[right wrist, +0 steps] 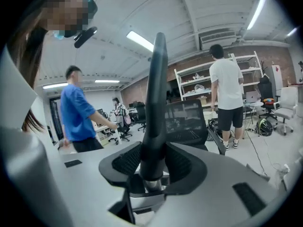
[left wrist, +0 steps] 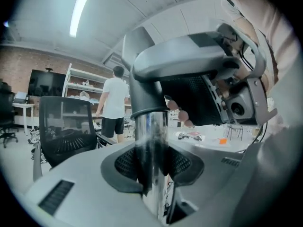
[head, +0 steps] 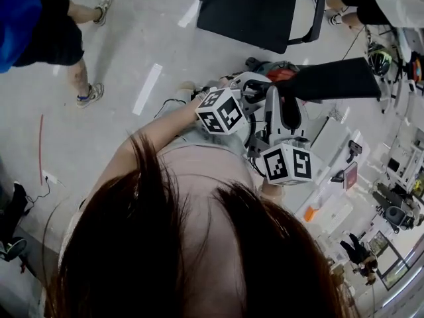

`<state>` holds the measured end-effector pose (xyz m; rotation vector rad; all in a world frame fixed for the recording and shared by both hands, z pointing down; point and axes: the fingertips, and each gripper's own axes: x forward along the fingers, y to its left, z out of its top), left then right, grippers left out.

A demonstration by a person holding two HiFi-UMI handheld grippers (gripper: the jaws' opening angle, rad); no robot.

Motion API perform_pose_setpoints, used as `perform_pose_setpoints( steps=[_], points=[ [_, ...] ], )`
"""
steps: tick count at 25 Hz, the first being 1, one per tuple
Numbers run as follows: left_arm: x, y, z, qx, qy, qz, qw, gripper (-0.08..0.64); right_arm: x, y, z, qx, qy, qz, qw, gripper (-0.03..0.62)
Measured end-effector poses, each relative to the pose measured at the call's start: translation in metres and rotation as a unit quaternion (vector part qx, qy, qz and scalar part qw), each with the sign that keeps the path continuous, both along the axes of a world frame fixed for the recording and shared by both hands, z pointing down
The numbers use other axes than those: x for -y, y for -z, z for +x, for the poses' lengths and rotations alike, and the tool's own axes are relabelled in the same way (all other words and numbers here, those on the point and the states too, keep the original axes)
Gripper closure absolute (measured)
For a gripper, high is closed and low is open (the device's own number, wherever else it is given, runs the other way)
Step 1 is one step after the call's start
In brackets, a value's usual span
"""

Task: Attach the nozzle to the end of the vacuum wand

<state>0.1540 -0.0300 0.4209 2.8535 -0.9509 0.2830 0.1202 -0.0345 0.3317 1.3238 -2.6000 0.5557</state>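
The left gripper (left wrist: 151, 162) is shut on the shiny metal vacuum wand (left wrist: 150, 136), which stands upright between its pads under a dark collar. The right gripper (right wrist: 152, 162) is shut on the base of the black tapered nozzle (right wrist: 154, 103); a metal ring shows just under that base. In the head view both grippers are close together in front of the person. The left gripper (head: 254, 88) reaches in from the left. The right gripper (head: 285, 105) sits nearer the person, with the black nozzle (head: 331, 79) running off to the right. How far the nozzle is seated on the wand is hidden.
A black office chair (head: 255, 12) stands ahead on the grey floor. A person in blue (head: 30, 25) stands at the left; another in a white shirt (right wrist: 227, 86) stands by shelves. Tables with small items (head: 344, 197) lie at the right.
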Motion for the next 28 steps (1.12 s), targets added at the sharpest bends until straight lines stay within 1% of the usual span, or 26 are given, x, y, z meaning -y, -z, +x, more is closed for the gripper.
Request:
perform_pose_setpoints(
  steps=[4, 7, 11, 15, 18, 23, 25, 28],
  points=[
    [-0.0016, -0.0001, 0.0034, -0.001, -0.012, 0.003, 0.9999, 0.436, -0.0023, -0.0022, 0.0040, 0.002, 0.024, -0.009, 1.000, 0.420],
    [-0.0025, -0.0019, 0.0055, 0.001, -0.011, 0.001, 0.9999, 0.436, -0.0037, -0.0035, 0.0050, -0.006, 0.028, -0.006, 1.000, 0.423],
    [-0.0029, -0.0018, 0.0076, 0.006, -0.006, -0.002, 1.0000, 0.437, -0.0065, -0.0023, 0.0066, -0.012, 0.005, 0.026, 1.000, 0.425],
    [-0.0027, -0.0010, 0.0059, 0.011, -0.001, -0.003, 0.9999, 0.437, -0.0082, -0.0009, 0.0054, -0.004, -0.018, 0.051, 0.999, 0.426],
    [-0.0002, -0.0011, 0.0046, 0.018, 0.007, -0.004, 0.9998, 0.437, -0.0064, -0.0008, 0.0049, -0.006, -0.031, 0.053, 0.998, 0.426],
    [0.0028, -0.0024, 0.0044, 0.032, 0.031, 0.002, 0.9990, 0.437, -0.0051, -0.0022, 0.0058, -0.022, -0.071, 0.045, 0.996, 0.426],
    [0.0035, -0.0026, 0.0042, 0.036, 0.037, 0.006, 0.9986, 0.437, -0.0047, -0.0018, 0.0052, -0.021, -0.074, 0.040, 0.996, 0.426],
    [0.0021, -0.0008, 0.0049, 0.016, 0.022, 0.014, 0.9995, 0.437, -0.0046, -0.0010, 0.0049, -0.013, -0.064, 0.039, 0.997, 0.426]
  ],
)
